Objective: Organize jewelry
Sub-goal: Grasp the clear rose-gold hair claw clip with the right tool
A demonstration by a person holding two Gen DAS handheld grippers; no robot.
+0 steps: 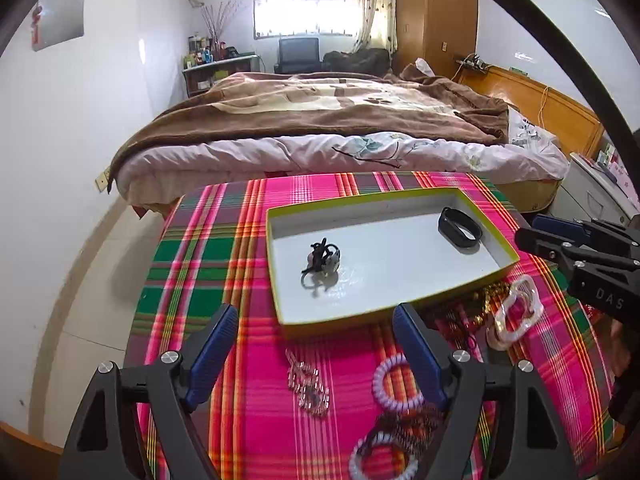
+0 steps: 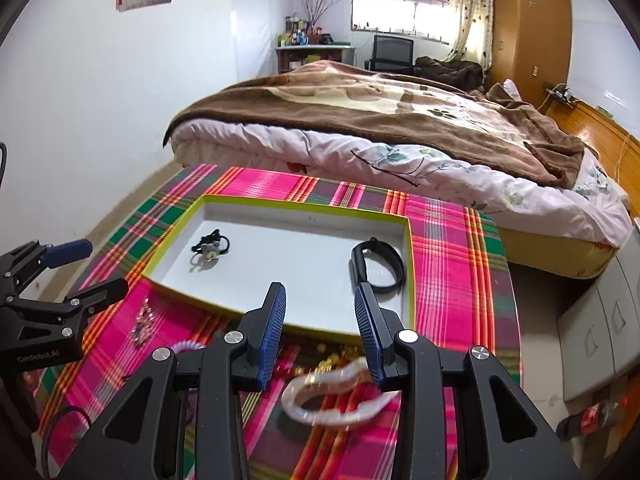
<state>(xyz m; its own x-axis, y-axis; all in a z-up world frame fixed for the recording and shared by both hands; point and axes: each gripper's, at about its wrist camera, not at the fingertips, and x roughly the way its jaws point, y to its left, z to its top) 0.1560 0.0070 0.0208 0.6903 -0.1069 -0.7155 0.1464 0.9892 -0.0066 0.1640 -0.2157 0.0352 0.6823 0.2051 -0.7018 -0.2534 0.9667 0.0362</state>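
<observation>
A white tray with a yellow-green rim (image 1: pixel 280 268) (image 2: pixel 410 280) lies on the plaid-covered table. Inside it are a black hair tie with a charm (image 1: pixel 320 260) (image 2: pixel 210 250) and a black wristband (image 1: pixel 460 228) (image 2: pixel 376 266). Loose on the cloth in front lie a clear hair clip (image 1: pixel 308 384) (image 2: pixel 142 324), a purple spiral tie (image 1: pixel 394 380), a clear wavy bangle (image 1: pixel 516 312) (image 2: pixel 332 396) and gold jewelry (image 1: pixel 492 296) (image 2: pixel 328 360). My left gripper (image 1: pixel 316 312) (image 2: pixel 102 266) hangs open and empty above the tray's near edge. My right gripper (image 2: pixel 320 288) (image 1: pixel 528 230) is open too, holding nothing, above the bangle.
More spiral ties (image 1: pixel 380 456) lie by the table's near edge. A bed (image 1: pixel 320 128) stands right behind the table. A white cabinet (image 2: pixel 600 320) stands to the right, with a cola bottle (image 2: pixel 592 416) on the floor beside it. To the left the table drops to the tiled floor.
</observation>
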